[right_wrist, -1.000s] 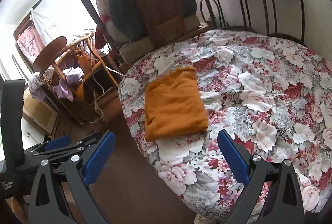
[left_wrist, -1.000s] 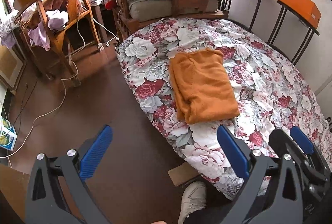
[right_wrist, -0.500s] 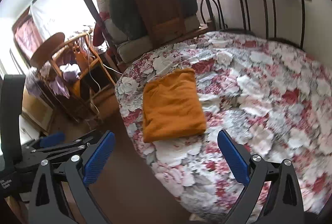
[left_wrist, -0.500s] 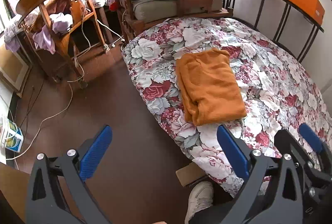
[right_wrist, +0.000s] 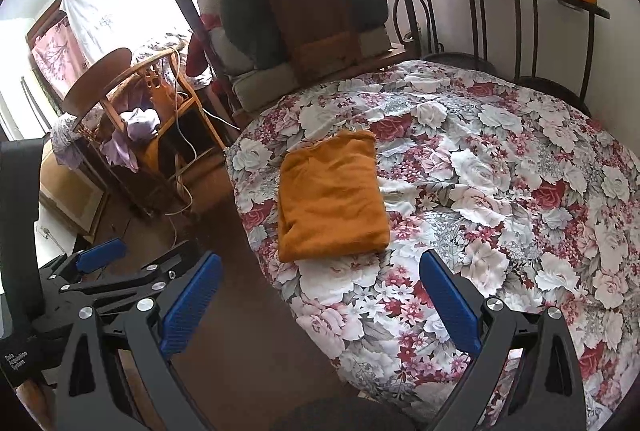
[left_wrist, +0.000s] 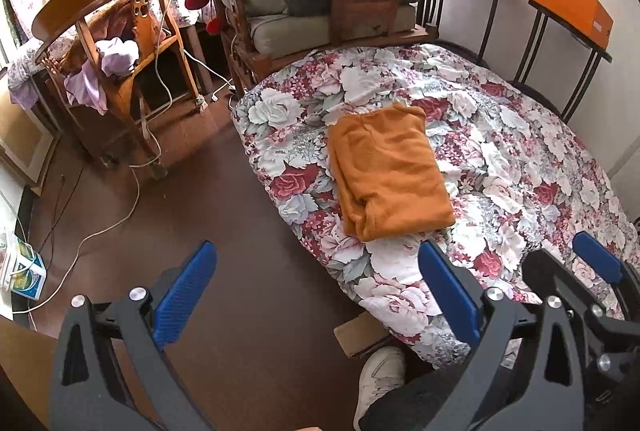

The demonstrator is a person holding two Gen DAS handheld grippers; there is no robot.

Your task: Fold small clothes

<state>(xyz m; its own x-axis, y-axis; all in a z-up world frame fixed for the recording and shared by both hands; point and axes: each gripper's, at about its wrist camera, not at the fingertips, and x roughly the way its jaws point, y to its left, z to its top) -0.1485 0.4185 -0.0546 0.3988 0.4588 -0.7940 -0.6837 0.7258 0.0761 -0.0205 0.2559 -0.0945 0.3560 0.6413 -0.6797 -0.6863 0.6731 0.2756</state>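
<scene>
Hovering left of the bed [left_wrist: 520, 151], over brown floor: left gripper [left_wrist: 316, 295], jaws wide apart, empty. Lying near the bed's left edge: orange garment [left_wrist: 388, 175], soft knit, folded to a plump rectangle, layered edge leftward. Rightward, above the floral quilt: right gripper [right_wrist: 320, 299], equally spread, empty. Judged best: pinching thick corners squarely, lifting both together, avoiding snagging the rumpled quilt beneath.

Floral-covered bed [left_wrist: 500, 159], folded orange garment [left_wrist: 388, 175] lying flat near its edge
</scene>
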